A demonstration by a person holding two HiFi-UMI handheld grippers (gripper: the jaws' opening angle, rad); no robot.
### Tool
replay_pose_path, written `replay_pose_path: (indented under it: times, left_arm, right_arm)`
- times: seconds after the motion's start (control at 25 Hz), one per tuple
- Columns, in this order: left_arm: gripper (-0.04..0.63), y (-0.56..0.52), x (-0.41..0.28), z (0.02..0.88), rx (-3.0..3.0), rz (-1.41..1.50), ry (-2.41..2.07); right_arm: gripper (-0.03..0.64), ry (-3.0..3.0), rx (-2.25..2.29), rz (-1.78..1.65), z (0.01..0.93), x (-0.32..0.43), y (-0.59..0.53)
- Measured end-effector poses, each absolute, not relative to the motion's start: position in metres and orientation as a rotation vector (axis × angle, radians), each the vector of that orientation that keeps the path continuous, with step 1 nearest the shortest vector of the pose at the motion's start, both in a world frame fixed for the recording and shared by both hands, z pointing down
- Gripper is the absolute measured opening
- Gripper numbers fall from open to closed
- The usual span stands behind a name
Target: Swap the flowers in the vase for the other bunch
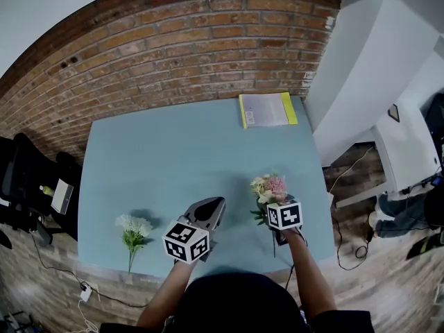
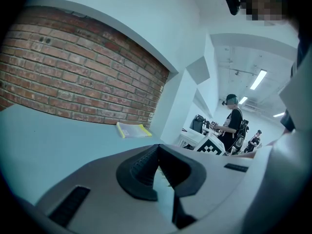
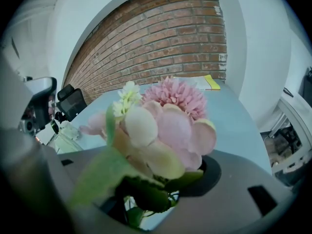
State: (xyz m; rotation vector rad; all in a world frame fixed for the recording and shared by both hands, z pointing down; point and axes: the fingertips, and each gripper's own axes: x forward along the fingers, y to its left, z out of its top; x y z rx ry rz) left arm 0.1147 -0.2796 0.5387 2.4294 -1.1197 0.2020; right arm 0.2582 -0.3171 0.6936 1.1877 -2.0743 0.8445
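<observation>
L gripper: jaws fully closed, tips meeting, nothing btwn them. It's over the tbl near the front edge, roughly centre, angled slightly down twd the brick wall.

R gripper: clamped on the pink bunch, low down at the stems/leaves. Jaws sit partway apart w/ green leaves + stems filling the gap. Blooms stick out past the jaw tips:
- spiky pink head at the back
- pale pink/cream round petals in front
- small white-green sprig at left

In head view the bunch is front-right over the tbl, right of the L gripper. Can't tell if the stem ends touch the tbl.

White bunch: lying flat on the tbl, front-left, blooms twd the wall, stem twd the front edge. Well apart from both grippers, L one is the nearer.

Vase: there's a clear glassy obj at the left of the R gripper view, low by the tbl. It's blurred, can't confirm it's the vase. Can't make it out in head view.

Yellow folder: flat at the far edge of the tbl, right of centre, by the wall.
</observation>
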Motion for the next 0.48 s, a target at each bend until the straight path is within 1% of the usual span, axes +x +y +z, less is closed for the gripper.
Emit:
replay_pose_path:
  times: [0.48]
  left_arm:
    - [0.009,-0.255,0.080,0.515,2.463,0.177,-1.156]
  right_arm:
    - [0.291,-2.189,1.216,0.753,0.640,0.213,-0.310]
